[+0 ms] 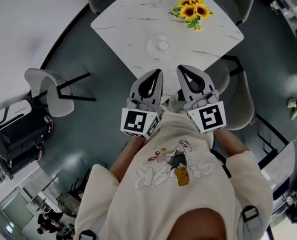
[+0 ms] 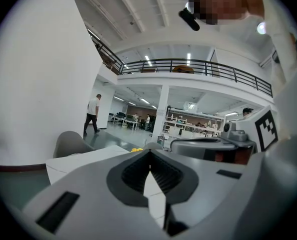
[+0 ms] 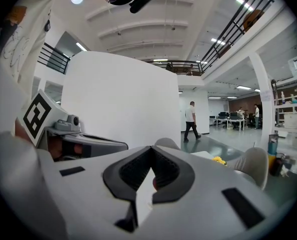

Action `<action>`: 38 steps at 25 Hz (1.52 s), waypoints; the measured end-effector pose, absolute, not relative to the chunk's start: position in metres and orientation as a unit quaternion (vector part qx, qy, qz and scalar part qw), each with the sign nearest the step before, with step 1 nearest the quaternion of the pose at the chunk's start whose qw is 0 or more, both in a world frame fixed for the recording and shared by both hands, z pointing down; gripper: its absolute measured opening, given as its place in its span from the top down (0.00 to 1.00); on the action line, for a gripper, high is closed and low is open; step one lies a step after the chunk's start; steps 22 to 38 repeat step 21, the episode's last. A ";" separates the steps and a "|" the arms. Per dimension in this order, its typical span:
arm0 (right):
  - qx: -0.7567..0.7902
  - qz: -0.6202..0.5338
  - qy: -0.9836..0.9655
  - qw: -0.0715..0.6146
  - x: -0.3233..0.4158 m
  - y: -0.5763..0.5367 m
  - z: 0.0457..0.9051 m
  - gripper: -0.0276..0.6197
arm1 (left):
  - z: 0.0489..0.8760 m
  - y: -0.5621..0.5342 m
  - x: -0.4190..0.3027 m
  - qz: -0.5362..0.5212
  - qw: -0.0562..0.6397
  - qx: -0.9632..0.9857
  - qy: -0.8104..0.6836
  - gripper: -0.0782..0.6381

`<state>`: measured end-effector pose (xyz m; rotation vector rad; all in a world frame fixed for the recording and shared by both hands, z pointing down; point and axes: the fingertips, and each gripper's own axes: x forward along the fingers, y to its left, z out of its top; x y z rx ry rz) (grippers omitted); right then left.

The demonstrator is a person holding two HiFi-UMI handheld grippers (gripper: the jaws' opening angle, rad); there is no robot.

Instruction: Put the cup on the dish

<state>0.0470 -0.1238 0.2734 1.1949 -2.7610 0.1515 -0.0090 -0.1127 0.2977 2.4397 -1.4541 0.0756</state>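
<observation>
Though shirt lettering [image 1: 174, 171] blurs, cup [image 1: 163, 45] on dish [image 1: 151, 52]

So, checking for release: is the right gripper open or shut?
Shut: the right gripper has its jaw tips meeting, nothing between them.

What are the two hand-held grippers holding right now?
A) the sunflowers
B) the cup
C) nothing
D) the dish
C: the left hand-held gripper and the right hand-held gripper each show their jaws closed together with nothing between them.
</observation>
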 end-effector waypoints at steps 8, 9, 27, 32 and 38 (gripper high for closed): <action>0.399 0.048 -0.913 0.064 0.048 -0.118 0.272 0.95 | 0.297 -0.104 -0.004 0.026 0.154 0.849 -0.504 0.89; 0.400 0.046 -0.913 0.063 0.049 -0.116 0.271 0.95 | 0.297 -0.101 -0.003 0.025 0.155 0.849 -0.504 0.89; 0.396 0.044 -0.914 0.071 0.057 -0.110 0.272 0.95 | 0.296 -0.090 0.002 0.018 0.157 0.845 -0.510 0.89; 0.396 0.044 -0.914 0.071 0.057 -0.110 0.272 0.95 | 0.296 -0.090 0.002 0.018 0.157 0.845 -0.510 0.89; 0.396 0.044 -0.914 0.071 0.057 -0.110 0.272 0.95 | 0.296 -0.090 0.002 0.018 0.157 0.845 -0.510 0.89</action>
